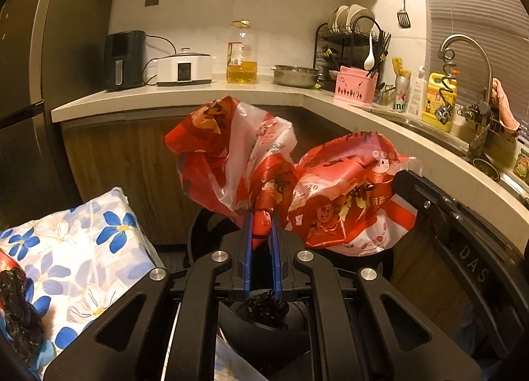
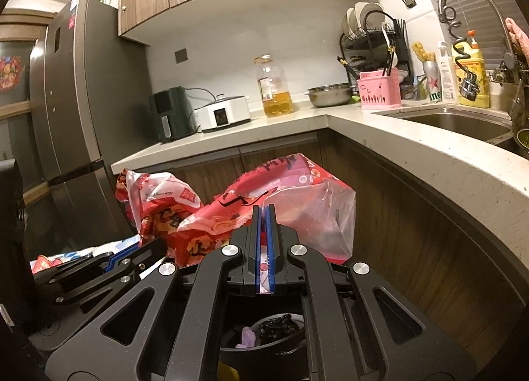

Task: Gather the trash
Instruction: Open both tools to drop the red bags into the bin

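Both of my claws are clamped on the red-and-white plastic bag, each pinching one bunched end of its mouth. The left claw holds a twisted red neck of plastic between its blue pads; from there the bag billows upward and forward as one lobe. The right claw is closed on a thin, flattened strip of the same bag, whose clearer, pinkish lobe stands just ahead of it. In the left wrist view the right claw's black body enters from the right edge and touches the second lobe, so the two claws sit near each other, side by side, with the bag strung between them, its long axis running roughly left to right.

Directly beneath both claws lies a round black bin, holding dark crumpled trash and a pale purple scrap. I judge that the coming move turns on this vertical relation: the bag hangs above the bin's opening, neither arm clearly the nearer.

Around: a blue-flowered cloth lies to the left, with another dark crumpled wad on it; the table curves around to the right, its wooden cabinet front close behind the bag. Nothing stands between bag and bin.
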Available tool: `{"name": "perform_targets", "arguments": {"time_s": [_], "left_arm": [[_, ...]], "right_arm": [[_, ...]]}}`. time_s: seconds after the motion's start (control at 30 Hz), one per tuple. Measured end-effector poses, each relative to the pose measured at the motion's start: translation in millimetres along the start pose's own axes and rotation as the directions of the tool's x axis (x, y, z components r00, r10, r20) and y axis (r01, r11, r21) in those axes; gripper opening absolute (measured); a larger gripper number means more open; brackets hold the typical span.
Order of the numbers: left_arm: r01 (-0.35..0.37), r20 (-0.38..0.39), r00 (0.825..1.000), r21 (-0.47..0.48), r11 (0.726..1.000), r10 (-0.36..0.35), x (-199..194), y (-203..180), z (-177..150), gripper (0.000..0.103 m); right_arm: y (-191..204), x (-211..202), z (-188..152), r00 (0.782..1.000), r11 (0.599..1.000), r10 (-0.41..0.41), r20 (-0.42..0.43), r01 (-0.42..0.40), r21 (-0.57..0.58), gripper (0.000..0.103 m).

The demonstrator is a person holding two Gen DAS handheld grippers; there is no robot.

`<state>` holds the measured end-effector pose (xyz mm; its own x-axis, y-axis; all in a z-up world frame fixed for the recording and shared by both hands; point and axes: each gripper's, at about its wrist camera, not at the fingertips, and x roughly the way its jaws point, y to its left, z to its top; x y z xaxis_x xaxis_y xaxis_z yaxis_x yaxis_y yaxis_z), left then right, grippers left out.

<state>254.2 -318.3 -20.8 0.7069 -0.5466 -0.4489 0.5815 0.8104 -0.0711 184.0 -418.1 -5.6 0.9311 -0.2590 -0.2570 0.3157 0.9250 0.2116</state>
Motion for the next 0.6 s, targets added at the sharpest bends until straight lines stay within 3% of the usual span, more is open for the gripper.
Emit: {"name": "perform_targets", "arguments": {"time_s": [0.1,0.2,0.4,0.6], "left_arm": [[0.004,-0.006,1.0,0.005,1.0,-0.004,2,0,-2,0.016],[0.008,-0.007,1.0,-0.002,1.0,-0.008,1,3,-4,0.03],[0.003,-0.003,1.0,-0.038,0.999,-0.003,-3,11,-6,0.049],[-0.095,0.026,0.995,-0.053,0.994,0.097,-27,23,-15,0.081]], "right_arm": [[-2,2,0,1.0,1.0,-0.008,-0.01,0.008,0.005,0.007],[-7,2,-2,1.0,1.0,-0.019,-0.018,0.019,0.02,0.015],[-11,-2,-2,1.0,0.999,-0.027,-0.016,0.028,0.031,0.034],[-8,-12,-8,0.999,0.999,-0.035,-0.017,0.035,0.01,0.059]]}}
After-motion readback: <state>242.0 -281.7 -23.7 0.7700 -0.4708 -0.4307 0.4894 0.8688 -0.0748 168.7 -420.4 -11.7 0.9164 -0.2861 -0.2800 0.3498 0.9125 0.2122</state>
